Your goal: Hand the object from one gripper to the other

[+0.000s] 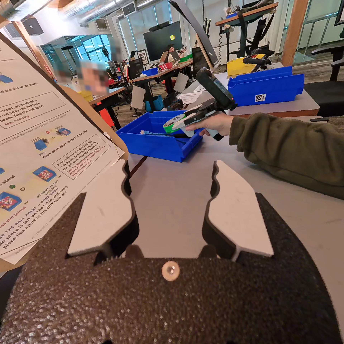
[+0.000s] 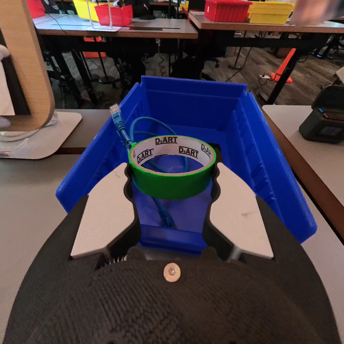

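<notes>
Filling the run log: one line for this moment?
right gripper: shut on green tape roll over blue bin | left gripper: open, empty

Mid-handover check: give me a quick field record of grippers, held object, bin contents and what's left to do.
right gripper: shut on the green tape roll, gripped across its outer sides, over the blue bin
left gripper: open, empty, over bare table, apart from the roll
bin contents: blue network cable
remaining: handover not yet done; left gripper must reach the roll
</notes>
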The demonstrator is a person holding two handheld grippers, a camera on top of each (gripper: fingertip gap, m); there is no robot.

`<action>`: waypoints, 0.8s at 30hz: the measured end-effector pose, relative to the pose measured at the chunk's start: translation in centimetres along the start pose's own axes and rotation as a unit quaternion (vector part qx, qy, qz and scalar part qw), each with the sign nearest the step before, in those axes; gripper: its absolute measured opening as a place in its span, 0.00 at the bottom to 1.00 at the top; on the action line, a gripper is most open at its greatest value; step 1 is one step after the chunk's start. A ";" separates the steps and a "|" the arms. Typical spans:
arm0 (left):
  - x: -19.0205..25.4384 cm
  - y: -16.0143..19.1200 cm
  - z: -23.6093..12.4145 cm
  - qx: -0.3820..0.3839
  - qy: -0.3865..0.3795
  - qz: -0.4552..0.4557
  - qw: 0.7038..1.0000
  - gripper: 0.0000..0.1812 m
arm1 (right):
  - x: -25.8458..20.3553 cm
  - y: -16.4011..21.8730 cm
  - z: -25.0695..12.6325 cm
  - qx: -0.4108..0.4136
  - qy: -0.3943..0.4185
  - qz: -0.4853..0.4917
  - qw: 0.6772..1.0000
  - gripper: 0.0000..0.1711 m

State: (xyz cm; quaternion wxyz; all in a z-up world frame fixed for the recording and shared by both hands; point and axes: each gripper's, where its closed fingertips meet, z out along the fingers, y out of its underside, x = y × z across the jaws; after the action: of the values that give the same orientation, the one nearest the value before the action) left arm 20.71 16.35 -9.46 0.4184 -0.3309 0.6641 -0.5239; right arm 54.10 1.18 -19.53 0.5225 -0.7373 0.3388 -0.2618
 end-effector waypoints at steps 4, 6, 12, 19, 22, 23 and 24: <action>0.1 0.1 0.3 -0.004 -0.002 0.001 1.000 0.46 | -1.5 0.4 0.0 -0.037 -0.017 -0.035 0.999 0.65; 0.0 0.2 0.3 -0.006 -0.006 0.002 1.000 0.46 | -2.7 -1.7 -0.8 0.005 -0.033 -0.031 0.999 0.68; -2.0 -0.8 -1.0 0.003 -0.061 -0.014 0.998 0.45 | -6.7 -5.8 -3.4 0.071 -0.097 -0.048 0.992 0.71; -9.3 1.4 -13.0 -0.116 -0.281 -0.029 0.952 0.33 | -12.8 -10.4 -8.0 0.159 -0.190 -0.071 0.966 0.62; -14.2 5.0 -20.8 -0.259 -0.344 0.019 0.902 0.30 | -14.4 -10.6 -8.7 0.160 -0.211 -0.090 0.960 0.59; -15.2 6.6 -22.3 -0.309 -0.329 0.021 0.892 0.31 | -14.9 -10.6 -8.9 0.160 -0.219 -0.091 0.958 0.59; -16.2 8.1 -23.4 -0.348 -0.314 0.025 0.883 0.31 | -15.5 -10.7 -9.0 0.161 -0.228 -0.092 0.956 0.59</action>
State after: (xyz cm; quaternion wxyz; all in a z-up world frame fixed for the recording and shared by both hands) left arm 6.59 42.27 -11.56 0.4759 -0.5852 0.6460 -0.1170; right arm 40.04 10.19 -7.06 0.6713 -0.7116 0.0946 -0.1844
